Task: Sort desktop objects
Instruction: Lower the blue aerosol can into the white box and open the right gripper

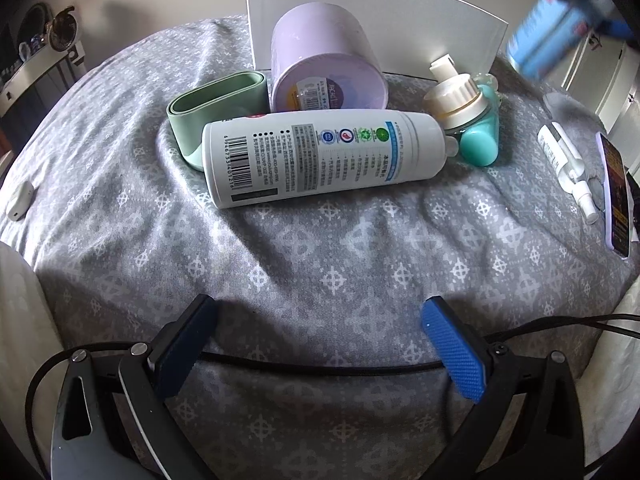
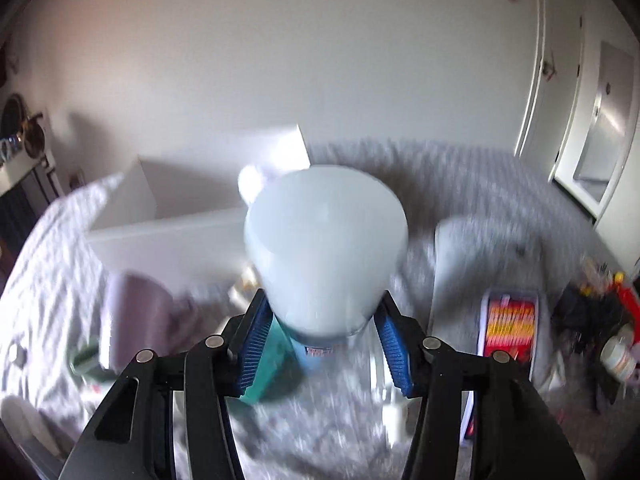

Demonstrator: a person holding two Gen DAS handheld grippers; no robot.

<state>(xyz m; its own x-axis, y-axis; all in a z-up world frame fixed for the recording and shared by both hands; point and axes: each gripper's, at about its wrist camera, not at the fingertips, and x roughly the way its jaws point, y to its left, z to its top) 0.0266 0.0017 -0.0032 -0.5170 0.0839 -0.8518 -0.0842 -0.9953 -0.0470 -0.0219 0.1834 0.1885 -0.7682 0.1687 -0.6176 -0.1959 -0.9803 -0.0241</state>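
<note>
In the left wrist view my left gripper is open and empty above the grey patterned cloth. Ahead lie a white spray bottle, a lilac cylinder, a green folded case and a teal bottle with a cream cap. A white box stands behind them. In the blurred right wrist view my right gripper is shut on a pale blue container, held up above the cloth. The white box lies beyond it.
A small white spray bottle and a phone lie at the right, a small white device at the left. In the right wrist view a red and yellow book, a lilac cylinder and clutter show.
</note>
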